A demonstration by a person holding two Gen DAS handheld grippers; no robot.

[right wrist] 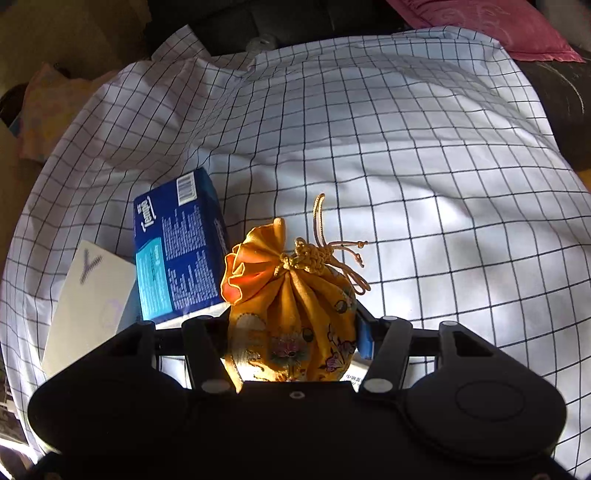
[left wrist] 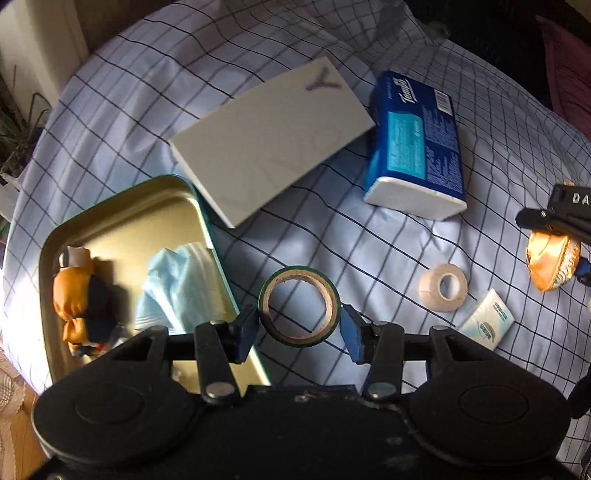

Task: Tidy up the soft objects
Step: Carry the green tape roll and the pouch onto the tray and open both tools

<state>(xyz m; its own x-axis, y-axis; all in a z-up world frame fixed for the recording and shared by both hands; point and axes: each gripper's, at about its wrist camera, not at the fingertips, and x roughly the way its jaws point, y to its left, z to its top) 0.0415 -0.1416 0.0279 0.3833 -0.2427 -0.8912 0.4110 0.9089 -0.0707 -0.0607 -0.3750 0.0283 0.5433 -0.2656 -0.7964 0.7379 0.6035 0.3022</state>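
Observation:
My left gripper [left wrist: 299,325] is shut on a dark green tape roll [left wrist: 298,305] and holds it above the checked bedsheet, just right of an open metal tin [left wrist: 122,206]. The tin holds an orange pouch [left wrist: 70,295] and a light blue cloth [left wrist: 177,284]. My right gripper [right wrist: 291,332] is shut on a yellow embroidered drawstring pouch [right wrist: 291,314]; the pouch also shows at the right edge of the left wrist view [left wrist: 550,258]. A beige tape roll [left wrist: 443,286] and a small tissue packet [left wrist: 487,319] lie on the sheet.
A white box [left wrist: 266,136] marked Y leans on the tin's far edge; it also shows in the right wrist view [right wrist: 88,302]. A blue tissue pack [left wrist: 417,144] lies beside it, also in the right wrist view [right wrist: 181,251]. A pink pillow [right wrist: 491,26] lies far right.

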